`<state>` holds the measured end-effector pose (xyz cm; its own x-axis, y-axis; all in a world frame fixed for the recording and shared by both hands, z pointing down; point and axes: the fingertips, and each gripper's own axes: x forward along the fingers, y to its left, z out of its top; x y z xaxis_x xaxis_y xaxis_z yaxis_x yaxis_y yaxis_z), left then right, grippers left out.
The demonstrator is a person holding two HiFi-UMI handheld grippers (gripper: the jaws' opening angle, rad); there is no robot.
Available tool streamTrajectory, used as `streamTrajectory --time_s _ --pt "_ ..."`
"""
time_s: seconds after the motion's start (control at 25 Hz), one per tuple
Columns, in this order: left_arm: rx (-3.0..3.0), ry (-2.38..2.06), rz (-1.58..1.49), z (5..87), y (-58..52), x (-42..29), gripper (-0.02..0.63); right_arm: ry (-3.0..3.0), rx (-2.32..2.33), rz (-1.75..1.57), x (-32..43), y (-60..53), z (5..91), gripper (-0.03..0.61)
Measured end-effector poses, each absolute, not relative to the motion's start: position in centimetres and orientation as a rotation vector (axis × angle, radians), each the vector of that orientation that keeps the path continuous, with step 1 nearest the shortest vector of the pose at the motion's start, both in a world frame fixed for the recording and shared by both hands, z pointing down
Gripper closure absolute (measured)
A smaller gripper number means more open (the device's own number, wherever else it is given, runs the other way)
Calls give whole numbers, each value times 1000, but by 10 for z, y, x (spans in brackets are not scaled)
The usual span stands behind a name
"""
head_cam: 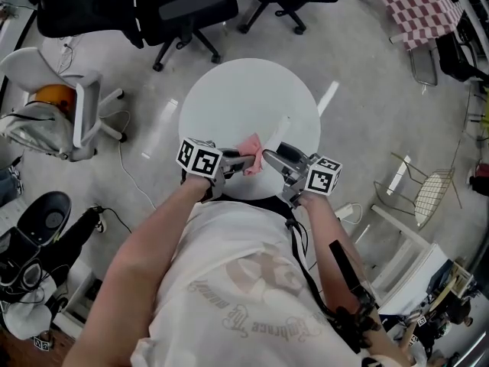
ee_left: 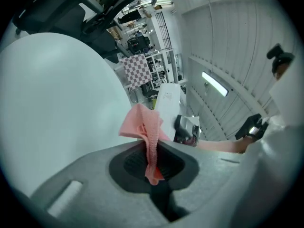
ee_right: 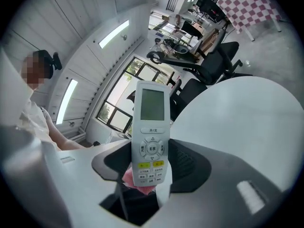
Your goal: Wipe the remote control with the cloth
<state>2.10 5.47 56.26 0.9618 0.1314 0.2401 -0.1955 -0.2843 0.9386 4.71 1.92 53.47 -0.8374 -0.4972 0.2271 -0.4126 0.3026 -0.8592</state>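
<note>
Nearest the head camera is the person's white printed T-shirt (head_cam: 229, 297). Both forearms reach from it to the near edge of the round white table (head_cam: 244, 98).

Above that edge, the left gripper (head_cam: 241, 161) is clenched on a narrow fold of the pink woven cloth (ee_left: 142, 125), and the loose end fans out past its jaws. The right gripper (ee_right: 151, 171) grasps the white slab-shaped plastic remote control (ee_right: 152, 127) by its lower button end. The grey screen half stands free, well above the jaws. A bit of pink shows behind the remote's foot, but whether it touches cannot be told.

The likeliest failure is leverage. A firm rub on the unsupported screen end could pivot the remote in the pads, or work it loose. Held over the table's near edge, it might then fall past the table to the floor (head_cam: 153, 128). The cloth's thin pinch could also slide out under drag, leaving bare jaws scraping the buttons.
</note>
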Motion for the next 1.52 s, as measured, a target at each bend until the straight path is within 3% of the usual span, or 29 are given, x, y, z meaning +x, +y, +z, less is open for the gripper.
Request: streamTrajectory --time_s 0.72,1.12,1.52 --pt "1831 -289 338 585 58 -20 592 2940 -1319 -1915 92 -5 645 334" --pt "1807 -386 269 584 53 -47 592 3594 -1574 -1692 108 -17 685 333" --pt "1914 -563 313 590 29 -98 592 3709 -1578 -1649 77 -11 705 327"
